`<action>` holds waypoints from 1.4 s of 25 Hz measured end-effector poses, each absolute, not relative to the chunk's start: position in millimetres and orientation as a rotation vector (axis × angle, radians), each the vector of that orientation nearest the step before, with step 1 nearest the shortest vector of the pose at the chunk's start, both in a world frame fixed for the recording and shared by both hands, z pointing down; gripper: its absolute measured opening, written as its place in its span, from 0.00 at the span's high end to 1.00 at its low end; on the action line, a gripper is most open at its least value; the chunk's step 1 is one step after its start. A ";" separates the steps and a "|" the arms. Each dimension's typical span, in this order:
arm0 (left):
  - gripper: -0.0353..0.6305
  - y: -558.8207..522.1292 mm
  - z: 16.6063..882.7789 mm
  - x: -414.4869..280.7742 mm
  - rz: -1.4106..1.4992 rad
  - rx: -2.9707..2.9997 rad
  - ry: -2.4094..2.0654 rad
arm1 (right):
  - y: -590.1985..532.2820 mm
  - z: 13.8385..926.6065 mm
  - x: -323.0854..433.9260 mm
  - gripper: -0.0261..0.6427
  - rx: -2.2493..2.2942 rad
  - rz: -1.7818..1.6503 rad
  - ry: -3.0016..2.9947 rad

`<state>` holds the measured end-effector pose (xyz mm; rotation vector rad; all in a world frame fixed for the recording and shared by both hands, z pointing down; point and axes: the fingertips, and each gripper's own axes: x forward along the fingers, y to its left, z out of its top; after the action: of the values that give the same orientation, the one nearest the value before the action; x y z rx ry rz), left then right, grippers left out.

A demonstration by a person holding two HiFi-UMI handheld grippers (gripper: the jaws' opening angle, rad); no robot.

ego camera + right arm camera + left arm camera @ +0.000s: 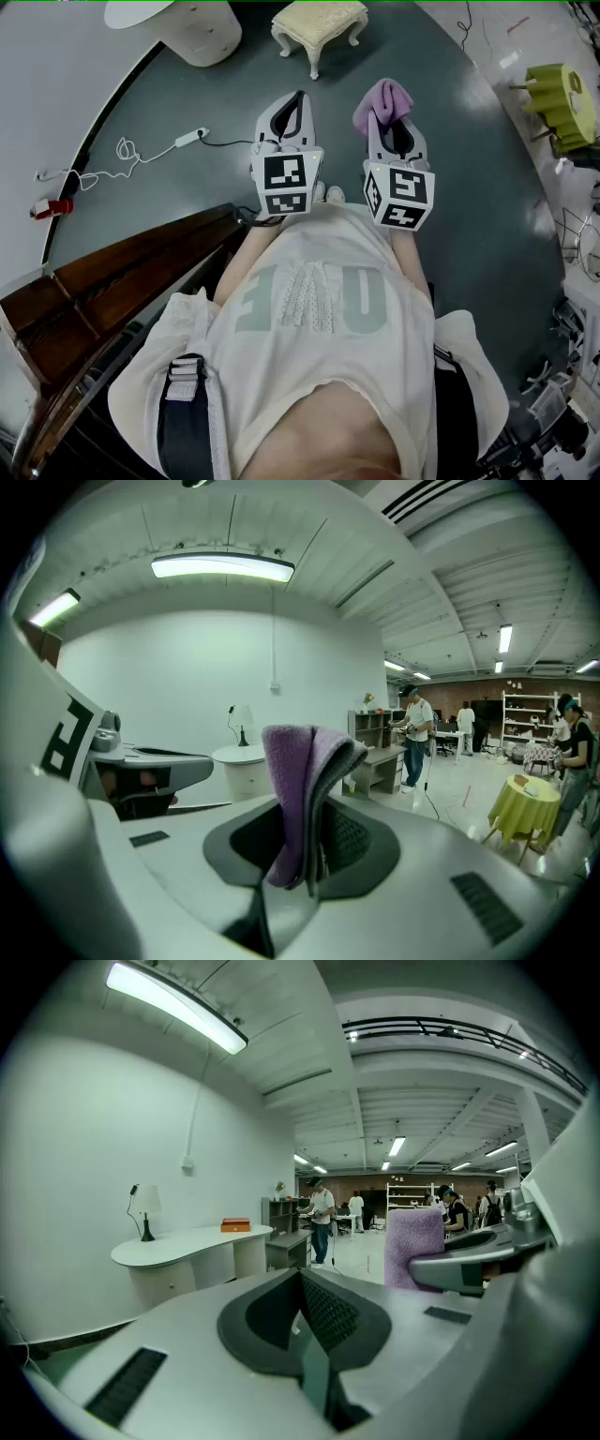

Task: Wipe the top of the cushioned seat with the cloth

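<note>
The cushioned seat is a cream footstool with carved legs, standing on the grey floor well ahead of both grippers. My right gripper is shut on a purple cloth, which sticks up from its jaws. My left gripper is beside it, shut and holding nothing. Both are held level at chest height, pointing out over the floor. The cloth also shows in the left gripper view, off to the right.
A white curved desk stands far left of the seat. A cable with a plug strip lies on the floor. Dark wooden furniture is at my lower left. A yellow-covered table stands right. People stand far off.
</note>
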<state>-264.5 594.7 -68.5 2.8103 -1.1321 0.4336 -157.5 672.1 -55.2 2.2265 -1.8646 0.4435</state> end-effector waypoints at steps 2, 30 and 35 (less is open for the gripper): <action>0.94 590.6 -67.1 -264.9 0.431 2.808 -1.137 | 668.1 -53.4 -156.2 0.82 2.233 0.457 -1.875; 0.94 498.9 -37.4 -242.0 0.400 2.820 -1.062 | 627.1 -20.2 -128.7 0.82 2.322 0.577 -1.755; 0.94 468.4 -38.4 -204.2 0.383 2.844 -1.044 | 582.6 -19.0 -93.5 0.82 2.355 0.530 -1.770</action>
<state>-204.2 468.4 -38.4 2.8437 -1.0440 0.3829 -93.5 582.6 -19.0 2.3554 -1.7703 0.5301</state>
